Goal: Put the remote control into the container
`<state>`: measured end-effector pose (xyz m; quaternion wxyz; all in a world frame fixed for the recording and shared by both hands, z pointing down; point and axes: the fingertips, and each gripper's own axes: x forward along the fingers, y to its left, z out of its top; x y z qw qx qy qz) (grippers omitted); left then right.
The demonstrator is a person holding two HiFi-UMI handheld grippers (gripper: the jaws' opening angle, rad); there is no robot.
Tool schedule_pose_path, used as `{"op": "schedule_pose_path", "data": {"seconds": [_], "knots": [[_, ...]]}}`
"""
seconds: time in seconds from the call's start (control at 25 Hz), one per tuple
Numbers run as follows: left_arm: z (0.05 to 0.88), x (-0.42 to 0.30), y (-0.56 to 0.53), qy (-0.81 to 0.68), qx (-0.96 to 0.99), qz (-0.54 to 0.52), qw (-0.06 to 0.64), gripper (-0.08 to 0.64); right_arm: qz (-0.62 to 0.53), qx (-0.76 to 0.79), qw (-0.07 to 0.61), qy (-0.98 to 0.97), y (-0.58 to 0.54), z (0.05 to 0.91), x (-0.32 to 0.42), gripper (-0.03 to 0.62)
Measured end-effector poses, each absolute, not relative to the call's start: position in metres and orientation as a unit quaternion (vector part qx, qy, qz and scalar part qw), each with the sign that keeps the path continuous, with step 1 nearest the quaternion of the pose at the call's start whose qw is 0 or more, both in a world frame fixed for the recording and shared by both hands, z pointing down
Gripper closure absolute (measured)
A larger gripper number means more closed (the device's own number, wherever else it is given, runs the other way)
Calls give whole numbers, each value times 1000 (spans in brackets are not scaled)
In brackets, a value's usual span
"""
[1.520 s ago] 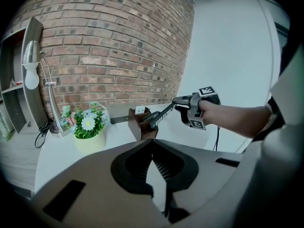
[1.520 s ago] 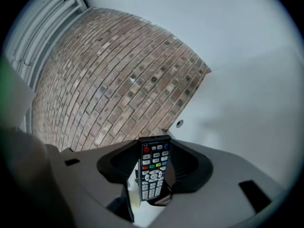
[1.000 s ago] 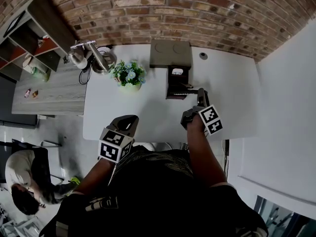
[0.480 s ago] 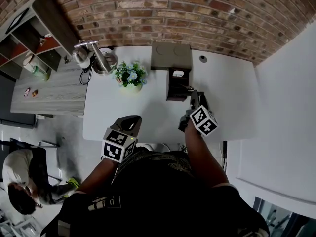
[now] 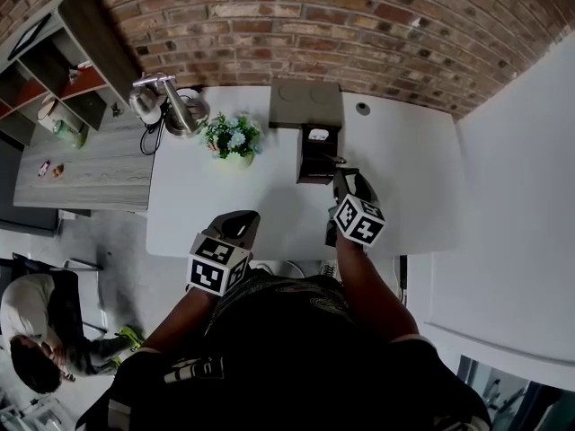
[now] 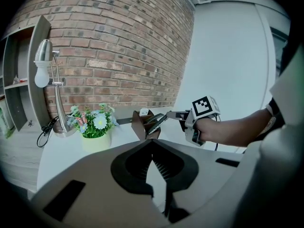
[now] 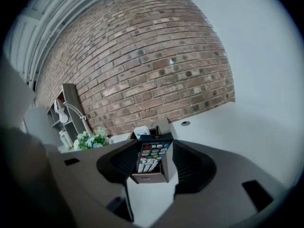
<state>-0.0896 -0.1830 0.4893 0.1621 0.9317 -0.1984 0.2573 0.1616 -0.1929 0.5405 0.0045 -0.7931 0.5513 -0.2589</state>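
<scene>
**Remote control part-seated in container; right gripper has hold of it**

The white table (image 5: pixel 225 205) takes up the middle of the head view. At its far edge, upper centre, stands a grey block (image 5: pixel 306 103), with a potted plant (image 5: pixel 232 138) to the left of it. Both are out of the working line.

Just below the block sits the dark container (image 5: pixel 312 164), open at the top.

The left gripper (image 6: pixel 153 140), lower left of centre in the head view, is well apart from the container. Its jaws are closed together on nothing. It is judged idle, since this step needs one hand only.

The right gripper (image 7: pixel 155 140) points at the container's lower right corner. Its jaws are spread wide, fingertips against both long edges of the remote control (image 7: pixel 151 158) at its top end.

The remote slants button-face up, lower end inside the container's front compartment, top end raised towards the gripper. Holding it by the top appears to be for steering the lower end into the slot. Release is not yet made.

A small white item (image 7: pixel 141 131) occupies the rear compartment, the likely reason the front one is used.
</scene>
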Motion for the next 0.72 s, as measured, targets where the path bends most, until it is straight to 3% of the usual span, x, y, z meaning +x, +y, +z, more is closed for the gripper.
{"op": "schedule_pose_path", "data": {"seconds": [0.2,0.72], "knots": [[490,-89,-177,-192,934,253,165,555,-235,-780,-74,575,-196,542,143,379],[496,-105,-160,-184,934,254,172,555,-252,-766,-79,586,-173,544,127,379]]}}
